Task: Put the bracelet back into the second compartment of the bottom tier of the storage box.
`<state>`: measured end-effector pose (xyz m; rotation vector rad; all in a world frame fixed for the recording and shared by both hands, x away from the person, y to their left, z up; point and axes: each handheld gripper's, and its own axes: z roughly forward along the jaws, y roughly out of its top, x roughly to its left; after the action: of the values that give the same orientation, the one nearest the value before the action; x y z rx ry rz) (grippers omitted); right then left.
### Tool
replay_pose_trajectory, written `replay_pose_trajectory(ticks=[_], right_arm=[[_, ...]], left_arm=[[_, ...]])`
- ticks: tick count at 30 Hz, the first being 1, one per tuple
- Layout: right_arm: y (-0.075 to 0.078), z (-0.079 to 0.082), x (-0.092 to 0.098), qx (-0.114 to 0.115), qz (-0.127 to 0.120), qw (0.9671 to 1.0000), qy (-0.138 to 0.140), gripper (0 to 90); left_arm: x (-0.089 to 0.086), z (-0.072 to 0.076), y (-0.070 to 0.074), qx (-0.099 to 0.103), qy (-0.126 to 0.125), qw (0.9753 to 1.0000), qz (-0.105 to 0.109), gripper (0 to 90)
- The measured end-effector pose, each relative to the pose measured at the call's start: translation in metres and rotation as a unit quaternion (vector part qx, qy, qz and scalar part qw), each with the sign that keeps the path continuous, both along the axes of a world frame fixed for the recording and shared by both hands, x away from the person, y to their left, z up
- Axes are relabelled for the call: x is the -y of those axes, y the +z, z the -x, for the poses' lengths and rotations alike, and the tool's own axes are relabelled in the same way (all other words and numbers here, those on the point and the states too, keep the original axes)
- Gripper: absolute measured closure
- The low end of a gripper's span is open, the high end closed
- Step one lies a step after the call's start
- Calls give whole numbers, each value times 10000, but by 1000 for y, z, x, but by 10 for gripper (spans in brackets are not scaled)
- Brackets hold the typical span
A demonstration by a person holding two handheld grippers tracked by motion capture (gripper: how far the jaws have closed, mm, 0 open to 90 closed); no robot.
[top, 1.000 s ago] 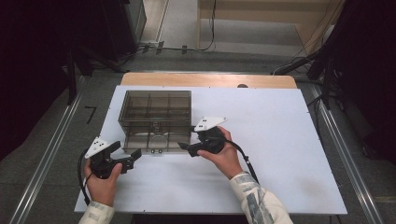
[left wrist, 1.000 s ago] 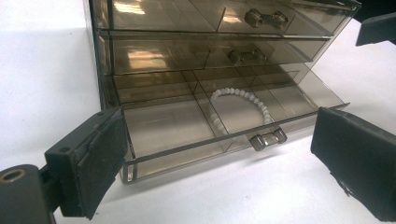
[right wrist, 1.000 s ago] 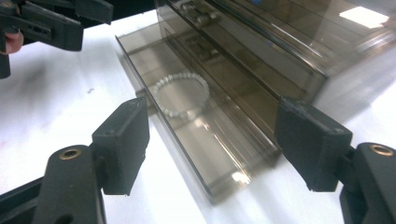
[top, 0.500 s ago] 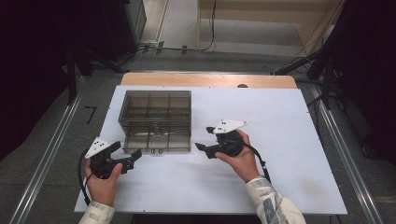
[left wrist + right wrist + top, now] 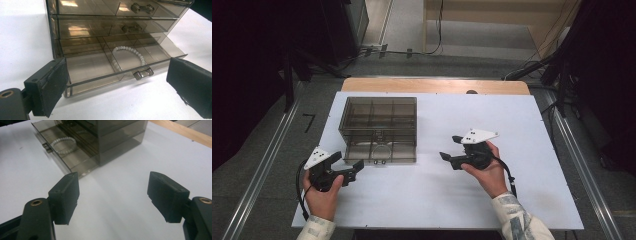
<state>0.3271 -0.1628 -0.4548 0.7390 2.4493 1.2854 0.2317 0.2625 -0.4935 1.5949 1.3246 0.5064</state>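
- Now the smoky transparent plastic drawer cabinet (image 5: 378,129) sits left of centre, bottom drawer (image 5: 117,67) out, white bead bracelet (image 5: 128,58) inside.
- Both grippers, left (image 5: 346,170) and right (image 5: 451,150), gape empty.
- Next, probably, pushing that drawer shut.

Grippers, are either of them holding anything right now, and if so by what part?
Nothing is held. The left gripper and right gripper are both open and empty, apart from the drawer box.
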Motion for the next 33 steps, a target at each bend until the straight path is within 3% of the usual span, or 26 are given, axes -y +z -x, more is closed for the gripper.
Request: replay_pose_trajectory(ticks=[19, 33], right_arm=[[-4, 9, 76, -1, 8, 9971, -764, 222], [-10, 21, 140, 82, 58, 9857, -1679, 212]], left_arm=[[1, 0, 0, -7, 10, 10000, -16, 45], [1, 0, 0, -19, 28, 10000, -23, 44]])
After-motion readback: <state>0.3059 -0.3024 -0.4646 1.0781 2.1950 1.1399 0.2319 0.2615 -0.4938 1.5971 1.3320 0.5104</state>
